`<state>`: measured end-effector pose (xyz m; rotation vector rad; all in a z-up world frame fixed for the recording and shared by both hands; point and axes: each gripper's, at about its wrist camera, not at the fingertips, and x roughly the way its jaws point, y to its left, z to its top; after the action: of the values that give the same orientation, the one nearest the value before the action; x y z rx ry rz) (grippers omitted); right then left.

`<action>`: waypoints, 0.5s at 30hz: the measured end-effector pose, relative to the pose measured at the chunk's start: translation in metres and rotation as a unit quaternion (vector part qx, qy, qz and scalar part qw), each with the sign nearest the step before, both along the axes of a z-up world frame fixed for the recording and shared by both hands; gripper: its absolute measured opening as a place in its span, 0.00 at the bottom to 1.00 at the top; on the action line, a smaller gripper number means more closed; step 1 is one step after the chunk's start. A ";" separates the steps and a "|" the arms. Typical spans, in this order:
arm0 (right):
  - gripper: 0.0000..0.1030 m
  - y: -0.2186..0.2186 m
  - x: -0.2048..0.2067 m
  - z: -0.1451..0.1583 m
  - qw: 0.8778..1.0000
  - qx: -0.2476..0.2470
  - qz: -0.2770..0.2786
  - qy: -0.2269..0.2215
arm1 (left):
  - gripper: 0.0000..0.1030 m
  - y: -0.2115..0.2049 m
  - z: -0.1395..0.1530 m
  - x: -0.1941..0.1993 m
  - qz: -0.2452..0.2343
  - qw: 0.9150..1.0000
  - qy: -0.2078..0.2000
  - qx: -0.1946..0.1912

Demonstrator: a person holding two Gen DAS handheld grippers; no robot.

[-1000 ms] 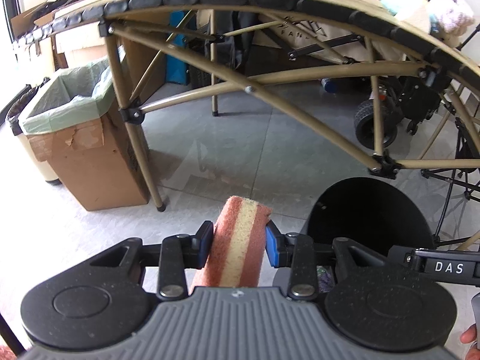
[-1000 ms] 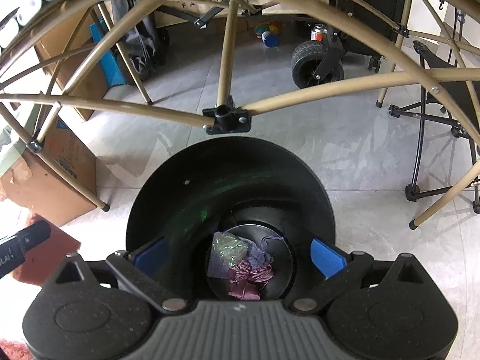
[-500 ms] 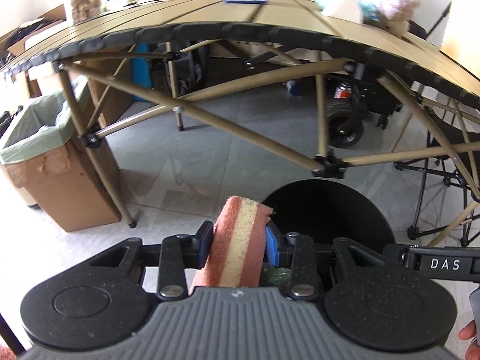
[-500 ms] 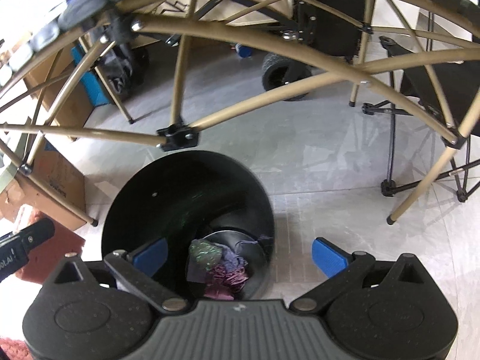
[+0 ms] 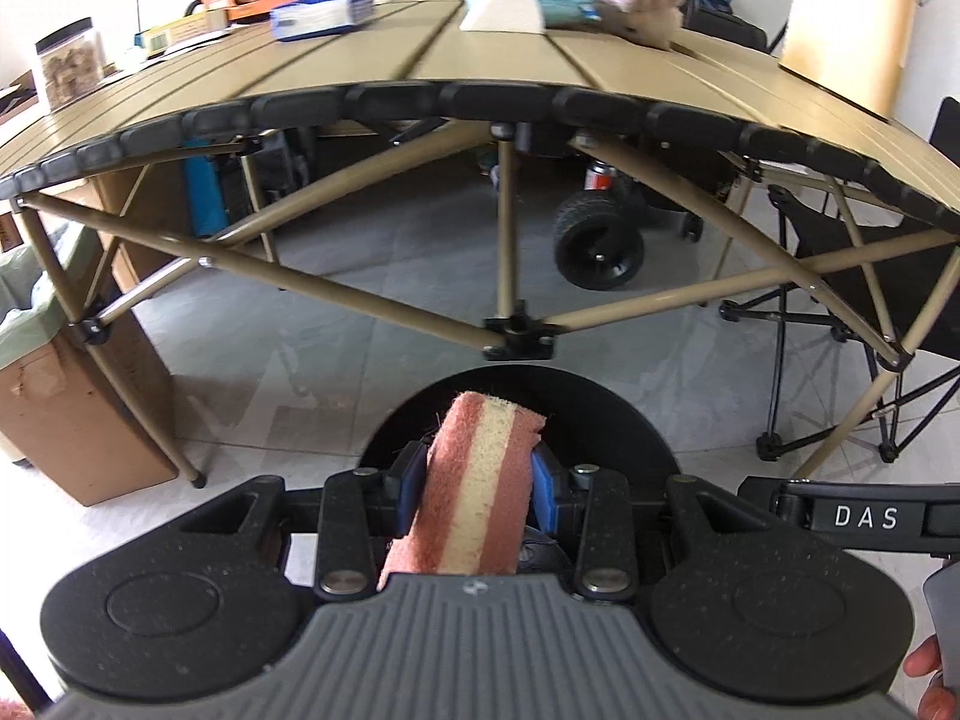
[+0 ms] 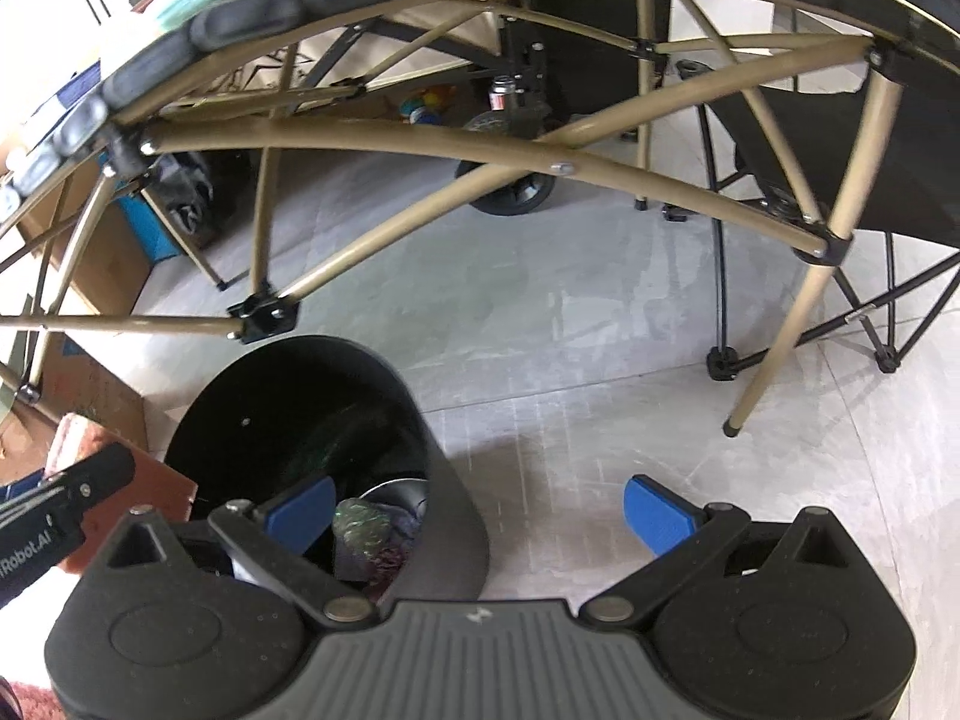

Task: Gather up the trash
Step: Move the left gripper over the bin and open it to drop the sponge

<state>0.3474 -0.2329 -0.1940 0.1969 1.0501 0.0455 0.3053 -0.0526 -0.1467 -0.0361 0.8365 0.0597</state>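
A red-and-yellow sponge [image 5: 480, 480] sits upright between the blue pads of my left gripper [image 5: 477, 483], which is shut on it. Right behind the sponge stands the black round bin [image 5: 606, 414] on the floor. In the right wrist view the bin [image 6: 288, 408] is at lower left, with crumpled trash [image 6: 366, 534] at its bottom. My right gripper [image 6: 480, 510] is open and holds nothing. Its left pad is over the bin's mouth and its right pad over bare floor. The left gripper's finger [image 6: 66, 510] and the sponge [image 6: 150, 498] show at that view's left edge.
A tan folding table [image 5: 630, 66] with crossed legs arches over the bin, carrying a jar, boxes and cloths. A cardboard box with a green liner [image 5: 66, 396] stands left. A black folding chair [image 5: 870, 276] and a wheeled cart [image 5: 600, 252] stand right. A person's fingertips [image 5: 924, 660] show.
Both grippers have moved sideways along the table. The bin now sits straight behind the sponge in the left view and has slid left in the right view. The sponge stays gripped.
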 end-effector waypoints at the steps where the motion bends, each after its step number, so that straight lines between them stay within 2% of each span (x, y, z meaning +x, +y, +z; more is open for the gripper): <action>1: 1.00 -0.004 0.000 -0.001 1.000 0.000 -0.003 0.001 | 0.35 -0.003 -0.001 0.001 -0.002 1.000 0.001 -0.002; 15: 1.00 -0.041 -0.003 -0.013 0.999 0.004 -0.045 0.014 | 0.35 -0.035 -0.025 0.029 -0.011 0.999 0.040 -0.021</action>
<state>0.3443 -0.2736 -0.2069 0.2515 1.0675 -0.0347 0.3348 -0.0878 -0.1716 -0.0645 0.9190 0.0220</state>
